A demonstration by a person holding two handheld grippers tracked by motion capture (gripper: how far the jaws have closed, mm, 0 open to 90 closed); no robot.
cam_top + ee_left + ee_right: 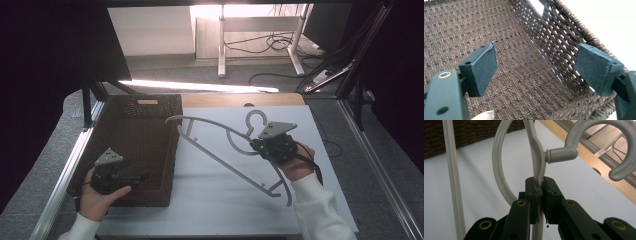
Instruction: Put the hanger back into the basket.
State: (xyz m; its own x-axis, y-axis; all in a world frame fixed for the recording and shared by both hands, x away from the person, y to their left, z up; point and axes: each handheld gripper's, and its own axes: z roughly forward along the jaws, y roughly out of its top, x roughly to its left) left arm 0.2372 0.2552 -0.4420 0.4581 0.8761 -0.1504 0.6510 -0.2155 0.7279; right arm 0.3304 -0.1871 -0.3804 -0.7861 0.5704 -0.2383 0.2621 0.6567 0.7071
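Now right tool (pixel 540 185) clamps hanger (pixel 225 145) beside basket (pixel 172 150) rim; left tool (pixel 536 67) released.

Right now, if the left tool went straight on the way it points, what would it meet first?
Probably the woven floor of the brown basket: the left tool, open, aims into it, with nothing between. Depth is unclear.

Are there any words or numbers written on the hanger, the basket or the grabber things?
None: no words, numbers or signs can be read.
Pale grey plastic coat hanger: plain, no writing.
Dark brown woven wicker basket: a pale patch on its far wall, too small to tell whether it bears text.
Black grippers: bare surfaces with screw holes, no labels.
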